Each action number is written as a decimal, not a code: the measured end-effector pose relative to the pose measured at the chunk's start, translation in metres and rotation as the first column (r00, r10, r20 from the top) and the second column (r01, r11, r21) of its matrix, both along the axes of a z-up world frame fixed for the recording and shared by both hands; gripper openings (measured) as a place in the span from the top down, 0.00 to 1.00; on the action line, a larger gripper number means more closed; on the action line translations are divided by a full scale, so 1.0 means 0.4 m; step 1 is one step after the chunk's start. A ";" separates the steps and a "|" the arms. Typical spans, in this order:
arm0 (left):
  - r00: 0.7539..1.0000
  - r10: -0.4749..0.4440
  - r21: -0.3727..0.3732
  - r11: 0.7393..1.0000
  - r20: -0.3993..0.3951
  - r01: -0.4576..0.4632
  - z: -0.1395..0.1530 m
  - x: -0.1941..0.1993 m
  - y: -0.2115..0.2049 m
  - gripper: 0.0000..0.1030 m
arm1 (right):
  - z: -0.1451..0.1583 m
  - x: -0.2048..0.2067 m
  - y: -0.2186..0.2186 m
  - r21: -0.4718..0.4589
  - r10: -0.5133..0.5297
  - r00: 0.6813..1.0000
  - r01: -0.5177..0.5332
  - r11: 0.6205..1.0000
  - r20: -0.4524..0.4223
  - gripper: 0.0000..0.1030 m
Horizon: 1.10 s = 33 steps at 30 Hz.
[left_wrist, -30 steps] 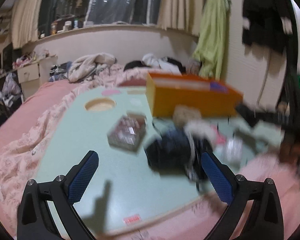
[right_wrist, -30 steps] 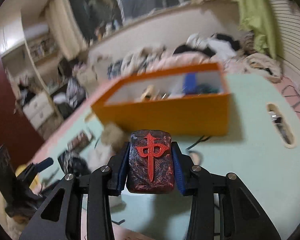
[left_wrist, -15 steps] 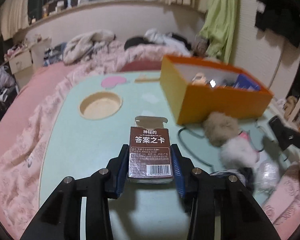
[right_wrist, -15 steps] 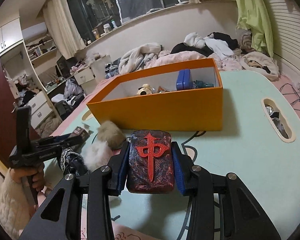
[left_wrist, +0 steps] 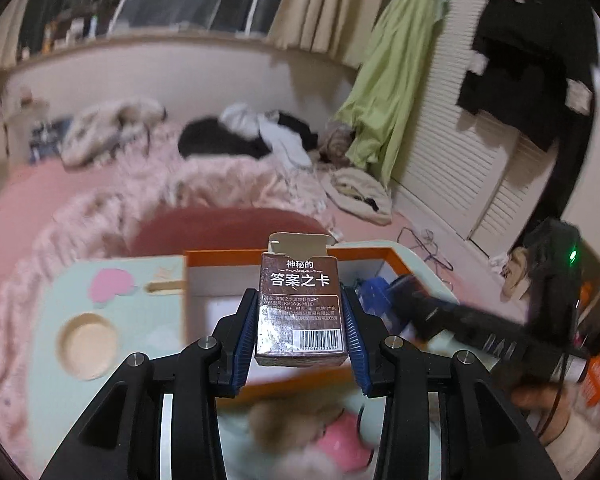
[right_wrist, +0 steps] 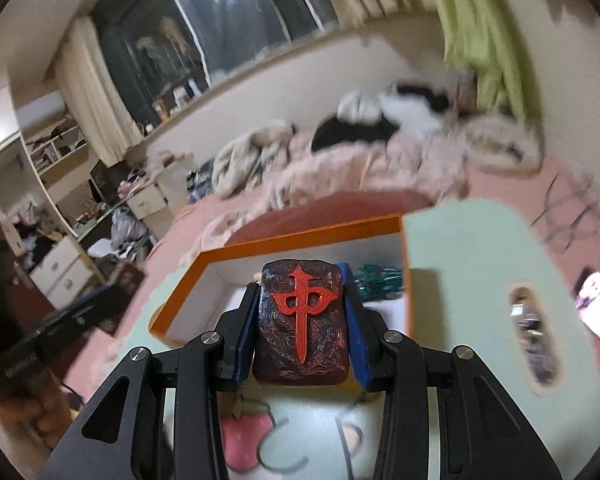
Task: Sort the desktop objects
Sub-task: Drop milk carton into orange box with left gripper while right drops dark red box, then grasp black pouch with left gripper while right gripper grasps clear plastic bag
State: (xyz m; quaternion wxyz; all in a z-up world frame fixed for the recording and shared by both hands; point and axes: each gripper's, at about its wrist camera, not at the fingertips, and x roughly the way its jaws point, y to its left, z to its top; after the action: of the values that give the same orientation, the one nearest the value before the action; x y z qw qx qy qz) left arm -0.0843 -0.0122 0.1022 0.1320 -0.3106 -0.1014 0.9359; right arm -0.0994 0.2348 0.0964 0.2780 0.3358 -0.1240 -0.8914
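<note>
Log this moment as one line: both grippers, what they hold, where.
left gripper: shut on brown card box | right gripper: shut on red mahjong block | both above orange box

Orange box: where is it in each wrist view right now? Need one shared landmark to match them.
Left wrist: the orange box sits centre frame, open top, behind the brown card box held in the left jaws.
Right wrist: it sits centre-left, behind the red-marked tile held in the right jaws.
Shared landmark: the green garment, hanging upper right in both views.
</note>
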 end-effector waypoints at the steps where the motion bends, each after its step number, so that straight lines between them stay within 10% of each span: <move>1: 1.000 -0.001 0.013 1.000 0.026 0.001 -0.012 -0.027 0.008 0.62 | -0.013 -0.027 -0.018 0.005 0.031 0.999 -0.031 1.000 0.034 0.60; 6: 0.990 0.079 0.045 0.995 0.114 -0.084 -0.072 -0.077 -0.008 0.45 | -0.030 -0.116 -0.093 -0.091 0.182 0.974 -0.171 0.981 0.138 0.60; 10: 0.994 0.108 0.139 0.985 -0.015 -0.105 -0.055 0.048 -0.075 0.15 | 0.001 -0.079 -0.036 -0.133 0.102 0.993 -0.094 0.987 0.054 0.36; 15: 0.988 0.144 -0.005 0.990 -0.049 -0.144 -0.044 0.203 -0.080 0.14 | 0.036 0.076 -0.001 -0.005 0.116 0.988 -0.117 0.993 -0.103 0.34; 25: 0.988 0.148 -0.241 0.962 0.050 -0.132 -0.240 0.419 -0.081 0.06 | -0.155 0.267 -0.054 0.450 0.160 0.987 -0.129 0.884 -0.033 0.20; 33: 0.985 0.160 -0.267 0.948 -0.064 -0.171 -0.304 0.438 -0.092 0.00 | -0.238 0.205 -0.089 0.447 0.157 0.987 -0.120 0.887 -0.047 0.17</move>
State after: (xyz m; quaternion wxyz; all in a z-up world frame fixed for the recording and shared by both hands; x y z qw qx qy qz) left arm 0.0908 -0.0489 -0.0196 0.0113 -0.2965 0.0049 0.9549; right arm -0.0176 0.1992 0.0010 0.2620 0.3616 0.1174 -0.8870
